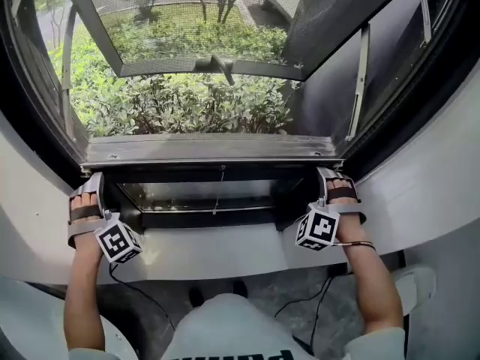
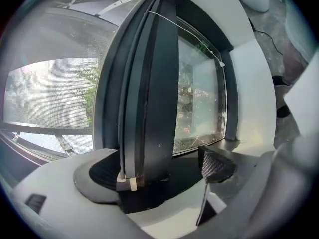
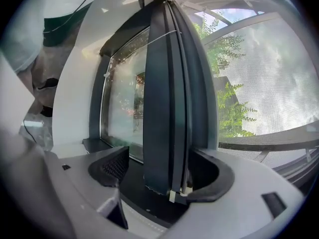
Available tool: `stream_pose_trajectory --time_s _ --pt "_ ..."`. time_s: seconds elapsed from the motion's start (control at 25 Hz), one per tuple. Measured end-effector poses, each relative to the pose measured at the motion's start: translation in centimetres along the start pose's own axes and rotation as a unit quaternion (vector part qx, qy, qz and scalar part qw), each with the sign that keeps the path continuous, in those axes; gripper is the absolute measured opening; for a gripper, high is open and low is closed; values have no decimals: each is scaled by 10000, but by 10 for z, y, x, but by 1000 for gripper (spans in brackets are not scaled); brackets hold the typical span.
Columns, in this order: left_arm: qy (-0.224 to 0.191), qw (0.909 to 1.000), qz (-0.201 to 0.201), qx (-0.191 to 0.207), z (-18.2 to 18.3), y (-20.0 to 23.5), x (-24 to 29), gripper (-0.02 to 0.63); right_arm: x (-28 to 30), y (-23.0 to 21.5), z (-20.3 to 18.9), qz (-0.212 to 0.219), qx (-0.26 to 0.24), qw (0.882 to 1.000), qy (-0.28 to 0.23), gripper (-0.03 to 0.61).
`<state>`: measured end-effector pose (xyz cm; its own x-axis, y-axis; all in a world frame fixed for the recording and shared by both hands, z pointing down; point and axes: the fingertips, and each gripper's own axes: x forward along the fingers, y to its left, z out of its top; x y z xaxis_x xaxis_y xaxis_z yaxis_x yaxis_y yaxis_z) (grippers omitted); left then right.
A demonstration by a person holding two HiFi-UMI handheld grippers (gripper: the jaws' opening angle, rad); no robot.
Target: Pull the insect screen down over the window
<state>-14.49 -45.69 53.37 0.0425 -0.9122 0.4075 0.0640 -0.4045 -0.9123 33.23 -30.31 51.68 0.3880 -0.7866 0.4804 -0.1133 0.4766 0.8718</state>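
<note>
Left tongs (image 1: 95,182) and right tongs (image 1: 328,177) gape, straddling the 2 ends of the screen bar (image 1: 214,150), apparently for a level pull.

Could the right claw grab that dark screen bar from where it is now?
Likely yes: the end of the screen bar stands between the open jaws of the right gripper, against one of them, with nothing in the way; closing should catch it.
</note>
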Motion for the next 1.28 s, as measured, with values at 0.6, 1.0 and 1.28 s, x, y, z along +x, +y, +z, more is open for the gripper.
stream_pose_trajectory --time_s 0.6,1.0,1.28 --pt "82 9954 903 -303 0 3 17 506 18 -9 7 -1573 441 9863 -221 377" --pt "-13 9917 1185 -496 9 13 17 506 15 -15 -2 -1802 75 9836 -51 377" --pt "-114 9915 1172 -557 8 17 12 505 13 -16 0 -1660 99 9861 -24 379"
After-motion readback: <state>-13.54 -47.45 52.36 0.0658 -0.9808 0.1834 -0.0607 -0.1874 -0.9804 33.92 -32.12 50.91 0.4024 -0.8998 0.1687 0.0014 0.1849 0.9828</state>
